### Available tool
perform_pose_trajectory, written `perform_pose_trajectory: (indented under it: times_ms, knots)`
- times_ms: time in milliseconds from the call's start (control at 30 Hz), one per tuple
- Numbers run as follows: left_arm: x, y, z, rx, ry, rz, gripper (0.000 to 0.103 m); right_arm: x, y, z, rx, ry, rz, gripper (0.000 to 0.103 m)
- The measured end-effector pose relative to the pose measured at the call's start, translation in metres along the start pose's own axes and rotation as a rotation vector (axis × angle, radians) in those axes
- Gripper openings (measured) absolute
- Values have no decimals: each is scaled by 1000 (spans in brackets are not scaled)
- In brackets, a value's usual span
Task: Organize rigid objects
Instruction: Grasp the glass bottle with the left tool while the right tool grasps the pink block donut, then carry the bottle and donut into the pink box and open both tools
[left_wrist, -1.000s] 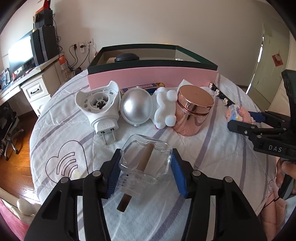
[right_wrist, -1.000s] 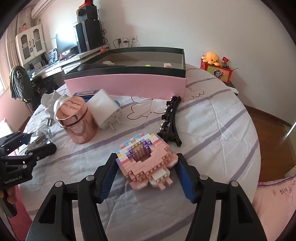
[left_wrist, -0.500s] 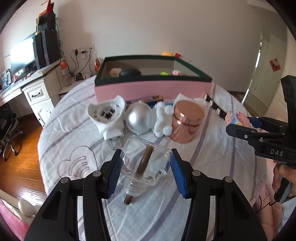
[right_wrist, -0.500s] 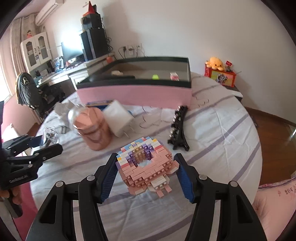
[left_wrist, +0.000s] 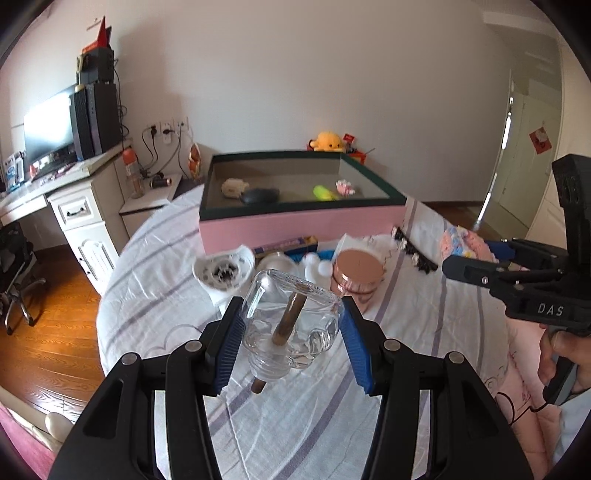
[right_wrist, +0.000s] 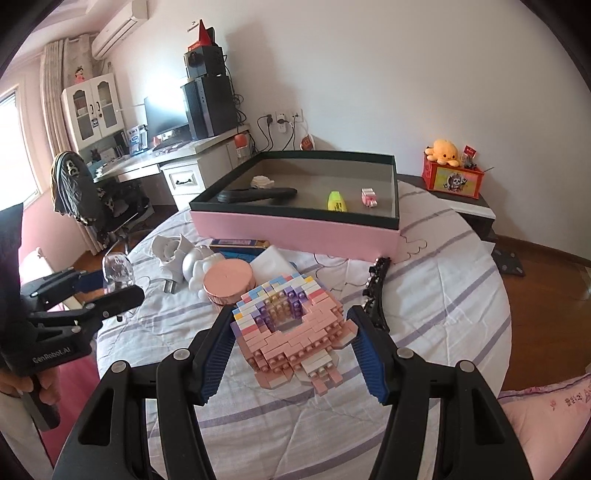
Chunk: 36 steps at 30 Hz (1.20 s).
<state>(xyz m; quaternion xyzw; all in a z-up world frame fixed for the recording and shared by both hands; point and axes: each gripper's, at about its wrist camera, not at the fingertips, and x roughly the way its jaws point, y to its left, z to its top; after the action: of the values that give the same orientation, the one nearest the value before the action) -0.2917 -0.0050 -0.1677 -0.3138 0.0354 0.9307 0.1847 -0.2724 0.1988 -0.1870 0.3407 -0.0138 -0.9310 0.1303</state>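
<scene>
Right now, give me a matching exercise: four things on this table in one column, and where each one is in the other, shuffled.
Things:
1. glass bottle
2. pink brick model
3. yellow highlighter
4. rose-gold jar

Places:
A. inside the pink box
B. between the left gripper pads
C. on the tablecloth, ungripped
D. between the right gripper pads

Pairs: 1-B, 2-D, 3-A, 4-C

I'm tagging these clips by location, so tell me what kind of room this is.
Most likely a bedroom or a study at home. A desk with a monitor stands by the wall, an air conditioner hangs near the curtain, and an orange plush octopus sits on a side table.
</scene>
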Motion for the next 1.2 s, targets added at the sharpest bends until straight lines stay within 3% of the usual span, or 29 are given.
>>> perform_pose_trajectory:
  times_ms: [300, 533, 833, 1200]
  knots:
    - [-6, -2, 40, 41, -65, 21, 52, -9, 1, 30, -36, -47, 12, 62]
    - [18, -2, 89, 86, -90, 15, 52, 1, -6, 69, -74, -73, 3, 62]
    - [83, -2, 154, 147, -63, 18, 52, 45, -25, 111, -118, -43, -43, 62]
    - [204, 3, 212, 201, 95, 52, 52, 132, -64, 161, -125, 57, -62, 62]
